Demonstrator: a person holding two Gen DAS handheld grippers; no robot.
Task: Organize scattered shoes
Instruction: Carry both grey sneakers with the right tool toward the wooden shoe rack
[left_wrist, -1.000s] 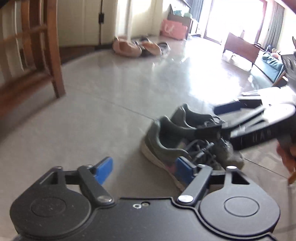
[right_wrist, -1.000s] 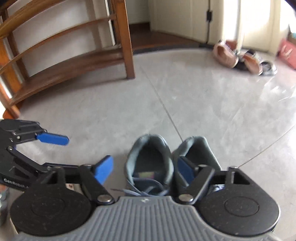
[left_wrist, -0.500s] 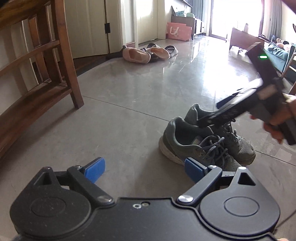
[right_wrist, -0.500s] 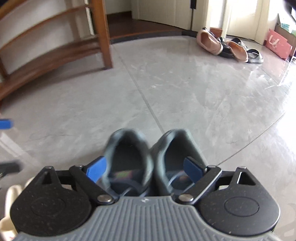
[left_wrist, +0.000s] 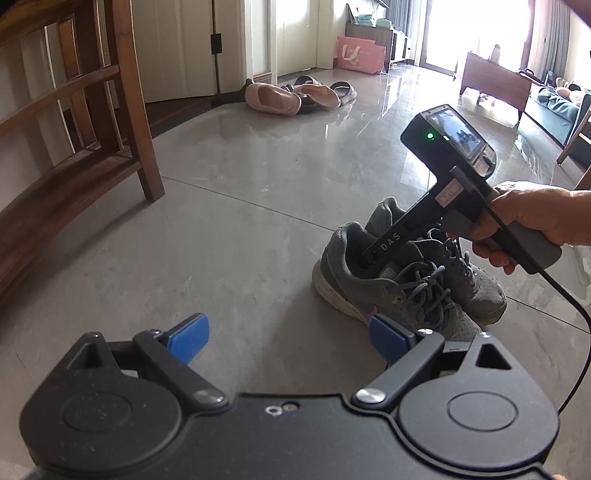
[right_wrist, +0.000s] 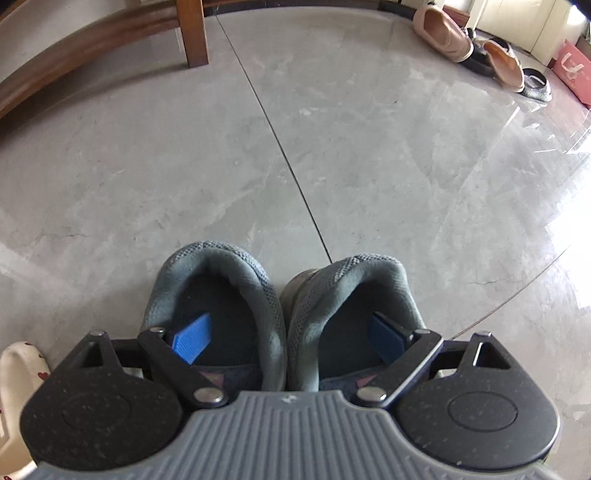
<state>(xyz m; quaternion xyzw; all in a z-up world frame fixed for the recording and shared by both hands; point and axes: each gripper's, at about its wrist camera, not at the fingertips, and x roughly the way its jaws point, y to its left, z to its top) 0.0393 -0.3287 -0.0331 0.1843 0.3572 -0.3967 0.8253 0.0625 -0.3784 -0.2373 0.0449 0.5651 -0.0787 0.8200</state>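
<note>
A pair of grey-green sneakers (left_wrist: 402, 280) stands side by side on the grey tile floor, heels toward the rack. In the right wrist view my right gripper (right_wrist: 291, 336) is open, with one blue fingertip (right_wrist: 194, 338) inside the left sneaker (right_wrist: 218, 291) and the other inside the right sneaker (right_wrist: 354, 295), straddling their two inner walls. In the left wrist view the right gripper's fingers are hidden in the sneakers' openings. My left gripper (left_wrist: 286, 338) is open and empty, low over the floor to the left of the sneakers.
A wooden shoe rack (left_wrist: 70, 158) stands at the left. Pink slippers (left_wrist: 273, 98) and dark sandals (left_wrist: 343, 90) lie near the door, beside a pink bag (left_wrist: 356, 55). A white slipper (right_wrist: 18, 373) lies at the right wrist view's lower left.
My right gripper has come down from above the sneakers and its fingers now sit inside the two openings. My left gripper has drawn back slightly and stays open.
</note>
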